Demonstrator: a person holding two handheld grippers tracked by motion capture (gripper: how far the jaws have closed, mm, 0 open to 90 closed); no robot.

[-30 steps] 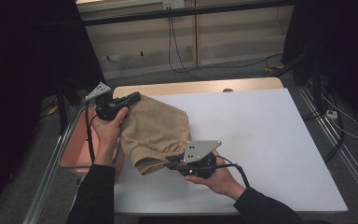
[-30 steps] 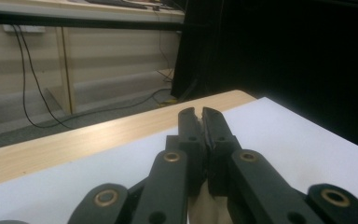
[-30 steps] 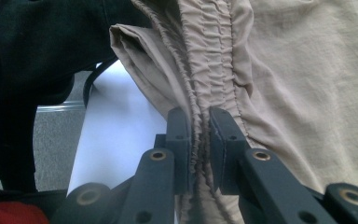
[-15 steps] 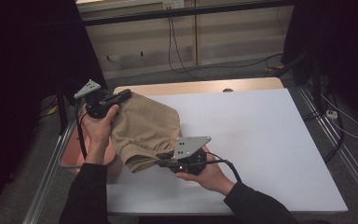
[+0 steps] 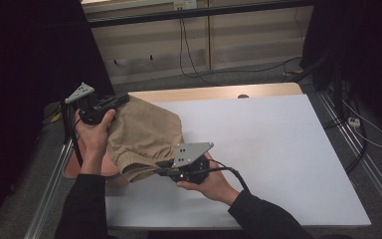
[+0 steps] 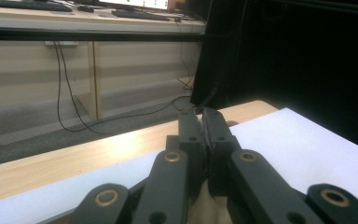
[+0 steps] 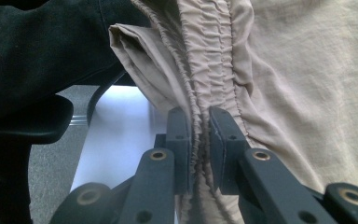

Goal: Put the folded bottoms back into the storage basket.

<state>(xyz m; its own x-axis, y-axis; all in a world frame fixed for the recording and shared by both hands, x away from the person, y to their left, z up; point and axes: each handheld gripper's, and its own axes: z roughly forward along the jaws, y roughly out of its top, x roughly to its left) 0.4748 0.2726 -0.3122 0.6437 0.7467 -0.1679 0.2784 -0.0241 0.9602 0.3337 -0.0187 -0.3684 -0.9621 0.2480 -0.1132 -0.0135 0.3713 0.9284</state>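
Observation:
A tan cloth garment (image 5: 144, 134) with an elastic gathered band hangs between my two grippers over the left part of the white table (image 5: 258, 149). My left gripper (image 5: 122, 98) holds its far edge, jaws shut on the cloth; in the left gripper view the jaws (image 6: 204, 126) are pressed together with tan cloth (image 6: 205, 207) showing below them. My right gripper (image 5: 160, 168) is shut on the gathered band at the near edge; the right gripper view shows the band (image 7: 199, 135) pinched between the pads, with the garment (image 7: 298, 79) spreading beyond.
A reddish tray (image 5: 74, 167) lies under the garment at the table's left edge. A wooden strip (image 5: 214, 93) runs along the table's far edge. Metal rails (image 5: 49, 194) flank the table. The left forearm's dark sleeve (image 7: 42, 51) hangs close beside the right gripper.
Both grippers have moved left with the garment still held, and the left one has risen a little. The cloth now hangs farther over the table's left edge.

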